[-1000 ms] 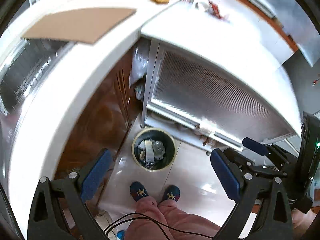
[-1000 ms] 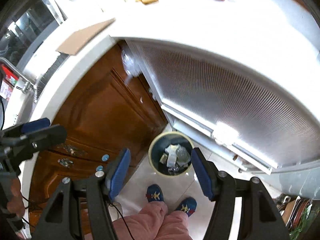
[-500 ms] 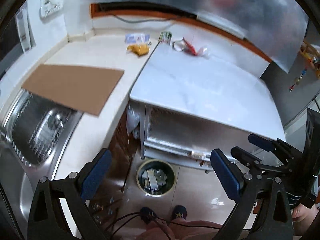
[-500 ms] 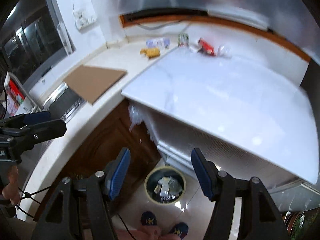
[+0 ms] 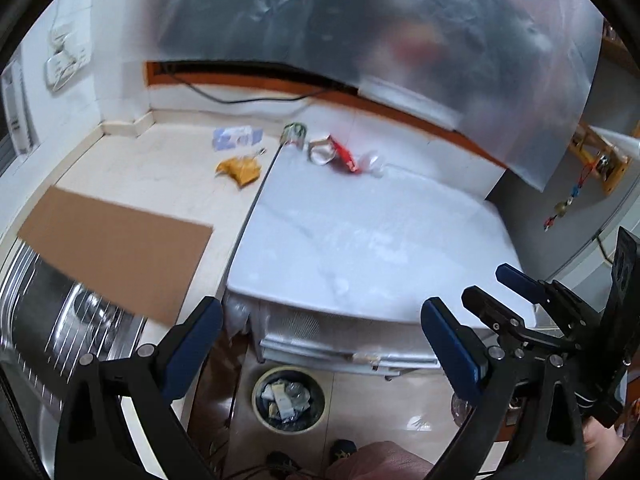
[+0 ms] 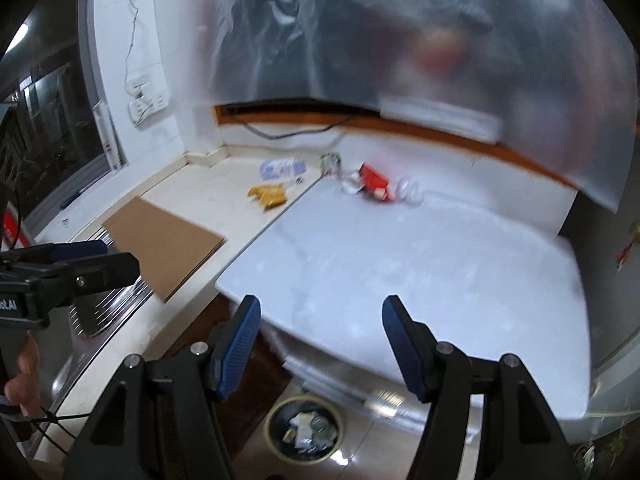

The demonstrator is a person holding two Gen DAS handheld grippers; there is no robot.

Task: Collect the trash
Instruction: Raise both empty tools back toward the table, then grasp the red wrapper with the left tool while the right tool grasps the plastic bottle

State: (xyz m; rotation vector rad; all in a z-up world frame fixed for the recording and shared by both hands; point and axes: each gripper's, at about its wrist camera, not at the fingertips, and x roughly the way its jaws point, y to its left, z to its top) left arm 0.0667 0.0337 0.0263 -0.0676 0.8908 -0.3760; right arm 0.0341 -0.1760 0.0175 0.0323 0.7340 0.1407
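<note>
Where counters meet, litter (image 5: 336, 155) along wall

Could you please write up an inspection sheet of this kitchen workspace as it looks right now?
Surface: white counter, beige worktop.
Job's things: yellow wrapper, red packet, can, blue-white packet at back; bin on floor holds trash.
Clutter: cardboard sheet overhanging sink.
Grippers: left gripper, right gripper both open, empty.
Cables: black cable along back wall.
Surroundings: plastic sheeting, window.
</note>
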